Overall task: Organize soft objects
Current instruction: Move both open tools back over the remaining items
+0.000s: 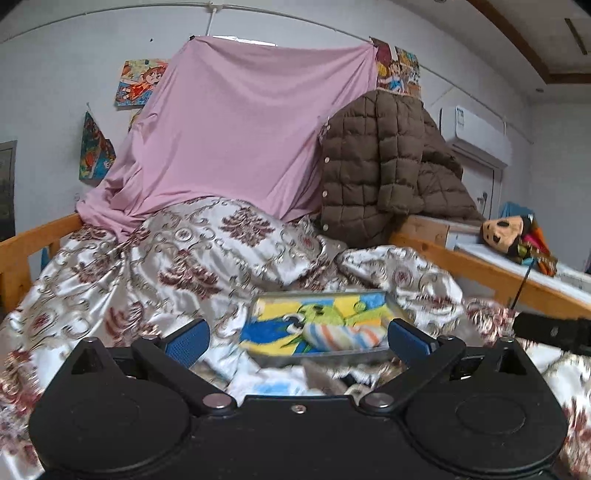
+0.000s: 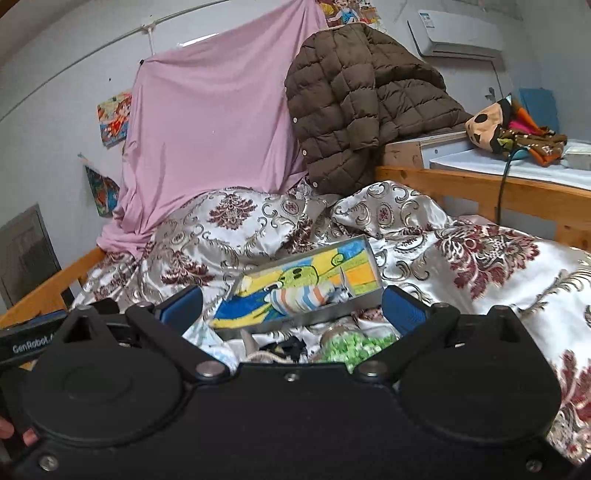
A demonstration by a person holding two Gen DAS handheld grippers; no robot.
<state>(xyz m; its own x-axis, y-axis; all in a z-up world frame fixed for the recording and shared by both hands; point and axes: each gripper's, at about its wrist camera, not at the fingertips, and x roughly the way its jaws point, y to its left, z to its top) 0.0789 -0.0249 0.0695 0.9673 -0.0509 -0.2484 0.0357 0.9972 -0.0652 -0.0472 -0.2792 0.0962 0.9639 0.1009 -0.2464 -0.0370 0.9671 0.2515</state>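
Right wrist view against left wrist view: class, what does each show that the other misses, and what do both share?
Only the right wrist view shows the green knitted item and black tangle near its open right gripper. Only the left wrist view shows the patchwork picture above the jacket. Both show the tray holding a striped sock, the brown jacket, pink sheet and plush toy.

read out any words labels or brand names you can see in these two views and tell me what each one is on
"GenRobot." on the black left gripper body, cut off after the dot.
Label on the air conditioner: too small to read.
Wall pictures: no readable words.
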